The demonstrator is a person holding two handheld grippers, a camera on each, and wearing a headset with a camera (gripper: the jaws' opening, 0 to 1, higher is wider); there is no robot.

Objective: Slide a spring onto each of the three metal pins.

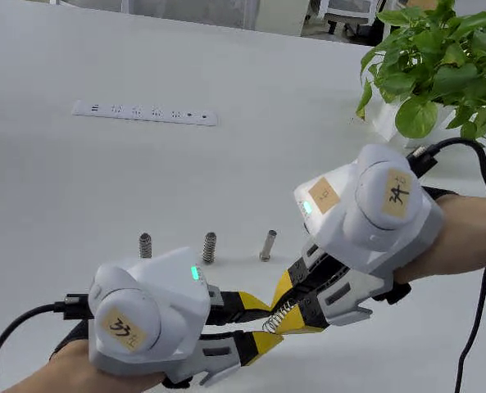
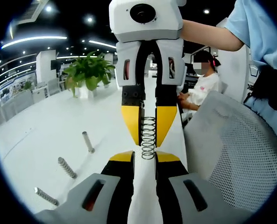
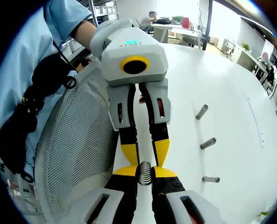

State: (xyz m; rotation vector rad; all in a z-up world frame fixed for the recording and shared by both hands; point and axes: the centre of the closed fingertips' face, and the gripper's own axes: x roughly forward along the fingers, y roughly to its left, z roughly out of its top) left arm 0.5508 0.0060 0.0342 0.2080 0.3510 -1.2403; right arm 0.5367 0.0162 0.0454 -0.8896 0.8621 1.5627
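Note:
Three metal pins stand in a row on the white table [image 1: 62, 180]. The left pin [image 1: 145, 245] and the middle pin [image 1: 209, 247] each wear a spring. The right pin [image 1: 267, 245] is bare, as the left gripper view confirms [image 2: 88, 142]. A loose spring [image 1: 277, 316] hangs above the table's near edge, with my right gripper [image 1: 285, 309] shut on it lengthwise between its yellow fingers. My left gripper [image 1: 267, 321] faces it tip to tip, open, its tips on either side of the spring's free end [image 2: 148, 154]. Seen from the right gripper view, the spring [image 3: 145, 172] is end-on.
A white power strip [image 1: 144, 112] lies far back on the left. A potted plant [image 1: 439, 57] stands at the back right. Cables trail from both grippers. A mesh chair [image 2: 231, 149] is near the table's edge, and a person [image 2: 201, 88] sits beyond it.

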